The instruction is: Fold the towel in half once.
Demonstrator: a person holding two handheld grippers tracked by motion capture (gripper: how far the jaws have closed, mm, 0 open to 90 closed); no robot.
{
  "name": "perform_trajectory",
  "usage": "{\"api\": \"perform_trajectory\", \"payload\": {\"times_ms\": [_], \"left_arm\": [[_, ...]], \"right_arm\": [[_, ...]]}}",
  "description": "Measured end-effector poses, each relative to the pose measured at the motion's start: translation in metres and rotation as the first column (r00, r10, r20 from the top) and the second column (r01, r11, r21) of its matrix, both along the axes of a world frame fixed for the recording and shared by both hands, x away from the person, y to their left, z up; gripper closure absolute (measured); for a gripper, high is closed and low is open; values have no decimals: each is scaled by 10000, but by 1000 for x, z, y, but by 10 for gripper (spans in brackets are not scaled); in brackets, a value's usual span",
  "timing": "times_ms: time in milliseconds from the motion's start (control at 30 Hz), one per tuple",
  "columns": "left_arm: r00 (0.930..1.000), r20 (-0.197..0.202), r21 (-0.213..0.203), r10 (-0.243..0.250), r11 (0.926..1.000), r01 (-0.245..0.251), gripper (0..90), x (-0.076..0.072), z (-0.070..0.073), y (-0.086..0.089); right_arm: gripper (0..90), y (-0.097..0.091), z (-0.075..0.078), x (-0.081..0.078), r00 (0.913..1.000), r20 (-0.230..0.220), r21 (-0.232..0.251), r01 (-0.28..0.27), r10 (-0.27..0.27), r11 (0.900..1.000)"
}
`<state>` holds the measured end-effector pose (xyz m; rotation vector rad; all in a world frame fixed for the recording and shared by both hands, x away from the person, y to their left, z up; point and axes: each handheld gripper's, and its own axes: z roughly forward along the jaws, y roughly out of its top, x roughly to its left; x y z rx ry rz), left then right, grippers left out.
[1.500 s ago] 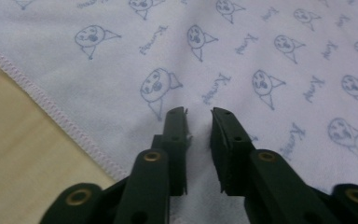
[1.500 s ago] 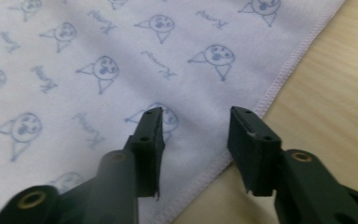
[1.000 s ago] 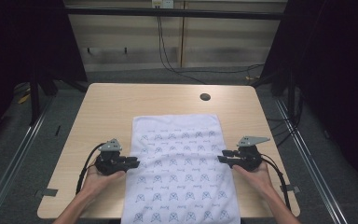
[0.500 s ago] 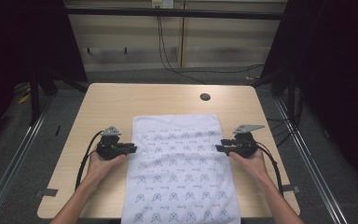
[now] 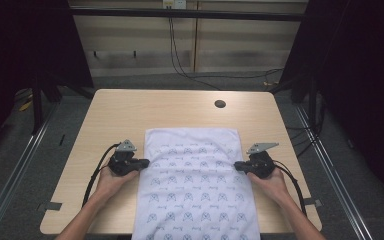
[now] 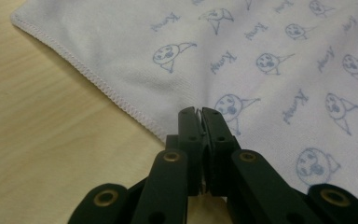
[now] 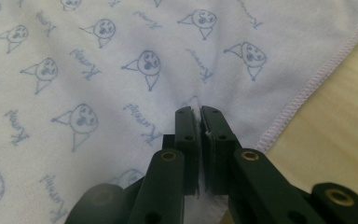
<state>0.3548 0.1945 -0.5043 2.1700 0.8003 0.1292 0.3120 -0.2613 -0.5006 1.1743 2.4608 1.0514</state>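
A white towel (image 5: 195, 185) printed with small blue faces lies flat on the wooden table (image 5: 130, 115), its near end hanging over the front edge. My left gripper (image 5: 146, 163) sits at the towel's left edge. Its jaws have just been closing and now pinch a fold of the cloth (image 6: 270, 60) at their tips (image 6: 199, 112). My right gripper (image 5: 236, 165) is at the right edge. Its jaws have also just been closing and are shut on a pinch of the cloth (image 7: 98, 70) near the hem (image 7: 197, 109).
A dark round hole (image 5: 220, 104) is set in the table beyond the towel. Bare wood lies left of the left hand and right of the right hand. Metal rails and cables run along the floor around the table.
Both hands have slid a little away from the table's front edge along the towel's sides. The jaw tips now meet the towel's left and right edges.
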Motion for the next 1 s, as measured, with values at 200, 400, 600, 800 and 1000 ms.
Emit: {"api": "perform_trajectory", "payload": {"times_ms": [200, 400, 600, 800, 1000], "left_arm": [[9988, -222, -11, -440, 9990, 440, 867, -27, 2, -4], [9941, -463, -46, -981, 9952, 980, 864, -51, 4, -6], [9863, -794, 37, -1443, 9894, 1451, 849, -74, 7, -3], [9954, -306, -283, -905, 9956, 896, 755, -50, 14, 3], [9996, -290, -324, -45, 9995, 36, 709, -13, 14, -1]], "right_arm": [[835, -7, 1, -34, 9996, -226, 191, -136, 141, 9997], [832, -10, 4, -69, 9963, -637, 334, -562, 582, 9979], [766, -5, 8, -93, 9895, -923, 226, -1092, 1108, 9938], [720, -13, 16, -69, 9983, -290, 886, -473, 501, 9949], [658, -17, 23, -12, 9969, 626, 175, 457, -467, 9988]]}}
